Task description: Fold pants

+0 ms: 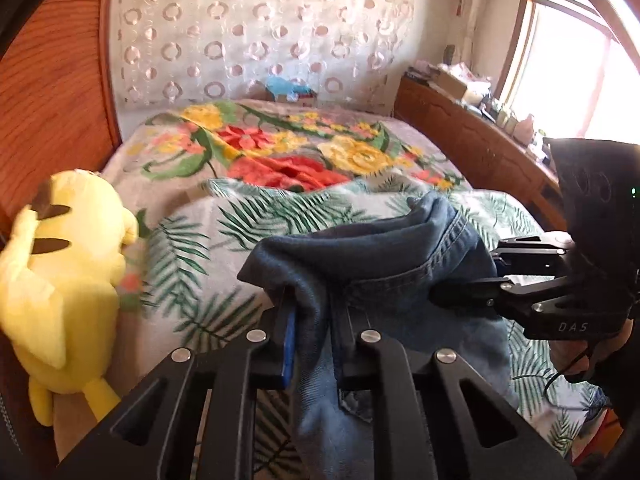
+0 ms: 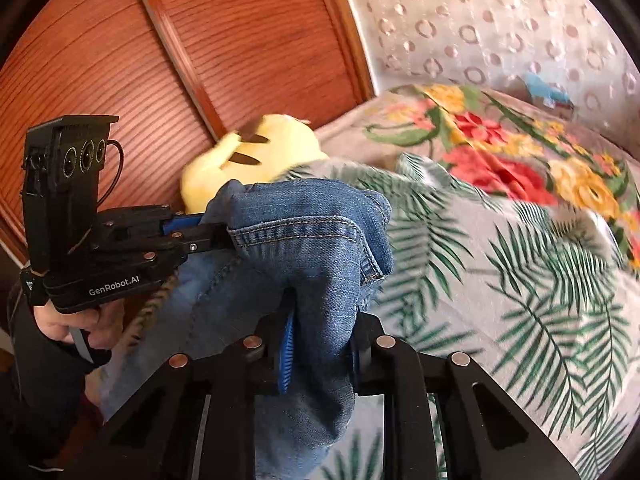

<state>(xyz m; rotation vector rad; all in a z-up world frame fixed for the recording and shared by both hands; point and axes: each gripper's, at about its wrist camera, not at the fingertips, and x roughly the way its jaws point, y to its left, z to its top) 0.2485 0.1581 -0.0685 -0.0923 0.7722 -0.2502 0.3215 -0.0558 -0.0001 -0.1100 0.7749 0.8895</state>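
left claw (image 2: pixel 216 236) marked GenRobot.AI (white), jeans (image 2: pixel 312 240) pinched

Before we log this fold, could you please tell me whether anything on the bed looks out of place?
The yellow plush lies tipped over at the bed's edge against the wooden panel, beside the jeans that both grippers hold. Nothing looks damaged.
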